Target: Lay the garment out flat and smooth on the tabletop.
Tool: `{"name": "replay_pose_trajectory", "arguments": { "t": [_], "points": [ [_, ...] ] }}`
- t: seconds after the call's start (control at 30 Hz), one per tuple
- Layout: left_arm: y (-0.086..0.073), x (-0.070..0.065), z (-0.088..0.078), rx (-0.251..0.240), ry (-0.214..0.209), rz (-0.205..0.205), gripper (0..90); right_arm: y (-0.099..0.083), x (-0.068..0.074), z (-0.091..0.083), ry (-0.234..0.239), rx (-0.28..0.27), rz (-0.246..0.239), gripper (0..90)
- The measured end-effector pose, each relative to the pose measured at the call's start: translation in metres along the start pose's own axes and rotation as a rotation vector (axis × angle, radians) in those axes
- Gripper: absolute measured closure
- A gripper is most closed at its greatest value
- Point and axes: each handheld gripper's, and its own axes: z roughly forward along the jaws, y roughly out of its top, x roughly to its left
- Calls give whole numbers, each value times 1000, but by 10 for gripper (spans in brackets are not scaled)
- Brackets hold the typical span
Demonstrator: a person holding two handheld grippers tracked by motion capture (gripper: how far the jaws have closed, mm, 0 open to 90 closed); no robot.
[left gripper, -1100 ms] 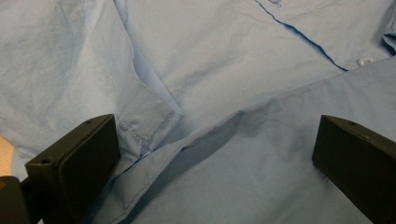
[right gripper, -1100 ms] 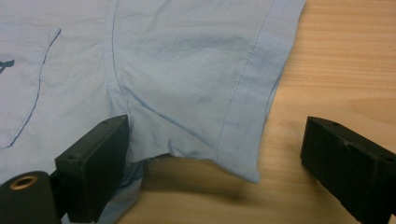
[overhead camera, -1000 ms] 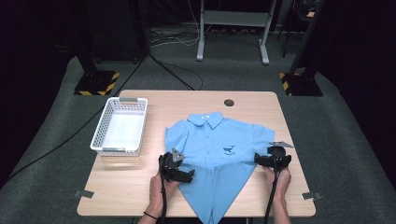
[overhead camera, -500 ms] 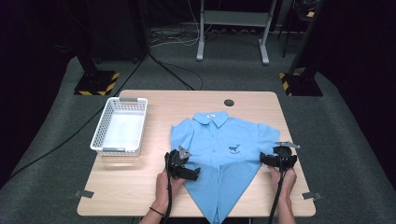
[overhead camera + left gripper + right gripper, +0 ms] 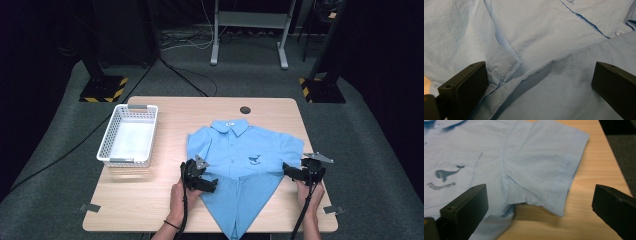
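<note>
Shirt (image 5: 247, 160): light blue, short-sleeved, lying face up on the bench (image 5: 165, 210), right of centre, collar toward the far edge. Both lower sides are folded inward, so the lower part narrows to a point at the near bench edge.
Chest print (image 5: 445, 175): small dark whale with lettering beneath it, seen in the right gripper view.
Right sleeve (image 5: 549, 170): spread flat on the bench, hem toward the bench's right edge.
Left gripper (image 5: 199, 177): at the shirt's left folded edge, low over the cloth. Jaws stand wide apart; in the left gripper view folded fabric with a stitched hem lies between them, and the left jaw's inner face sits right against the fabric. No clamping is seen.
Right gripper (image 5: 300, 172): just beside the right sleeve, at the shirt's right edge. Jaws have just been opening and stand wide apart; the sleeve hem and bare bench lie ahead between them, nothing pressed.
Hands: one hand (image 5: 178, 197) behind the left gripper and one (image 5: 309, 192) behind the right, forearms entering from the near edge.
Basket (image 5: 129, 134): white, slotted walls, on the bench's left part, well apart from the shirt.
Cable port (image 5: 245, 109): dark round opening near the far bench edge, beyond the collar.
</note>
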Motion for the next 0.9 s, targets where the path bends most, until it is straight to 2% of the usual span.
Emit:
{"name": "replay_pose_trajectory", "arguments": {
  "t": [0.07, 0.13, 0.2, 0.3, 0.37, 0.4, 0.53, 0.63, 0.9],
  "points": [
    [0, 0, 0, 1, -1, 0, 6, 2, 9, -8, 3, -19, -43, 0],
    [0, 0, 0, 1, -2, -1, 5, 0, 21, -11, 42, -35, -63, 0],
    [0, 0, 0, 0, -2, -2, 5, -5, 34, -7, 75, -30, -98, 0],
    [0, 1, 0, 0, -3, 2, 5, -16, 47, 8, 93, 32, -152, 0],
    [0, 1, 0, 0, -4, 0, 5, -17, 53, 13, 61, 71, -194, 0],
    [0, 0, 0, -1, -2, 2, 5, -18, 54, 13, 54, 58, -199, 0],
    [-1, 0, -1, -1, 1, 1, 5, -16, 53, 16, 54, 91, -180, 0],
    [-1, 1, -1, -1, 6, -6, 5, -16, 53, 16, 53, 91, -178, 0],
    [-3, 3, -3, -20, 25, -35, 24, -16, 52, 17, 76, 95, -186, 0]
  ]
}}
